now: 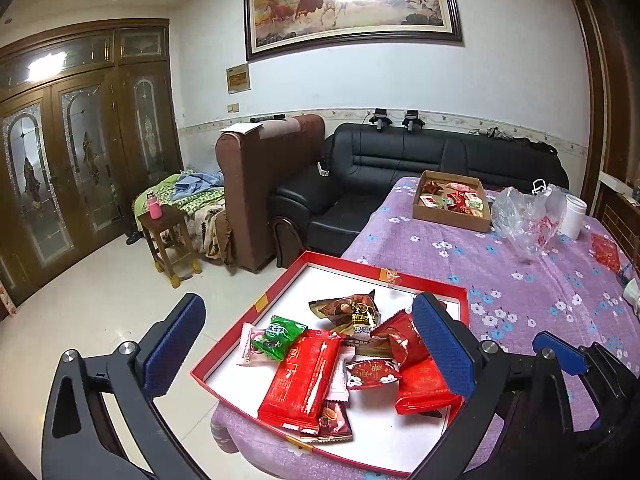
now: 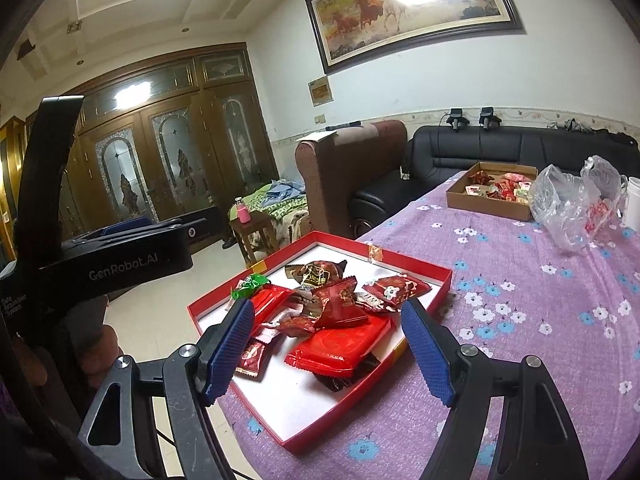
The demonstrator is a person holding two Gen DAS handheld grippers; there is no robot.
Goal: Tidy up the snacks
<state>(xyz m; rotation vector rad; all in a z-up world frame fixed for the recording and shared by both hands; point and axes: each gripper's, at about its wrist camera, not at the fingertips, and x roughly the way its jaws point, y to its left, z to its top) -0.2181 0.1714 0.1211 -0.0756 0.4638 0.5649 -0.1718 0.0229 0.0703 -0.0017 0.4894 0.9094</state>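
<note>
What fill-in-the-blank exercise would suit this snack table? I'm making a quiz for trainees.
1. The loose snack packets lie in a shallow ____ box with a white floor.
2. The table is covered with a ____ floral cloth.
3. Both grippers, left and right, have their jaws ____.
4. The far snacks sit in a brown ____ box.

Missing words: red; purple; open; cardboard

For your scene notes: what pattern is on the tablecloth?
Purple tablecloth with white and blue flowers; right wrist view.

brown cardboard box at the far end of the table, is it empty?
No, the brown cardboard box holds several wrapped snacks, mostly red.
</note>
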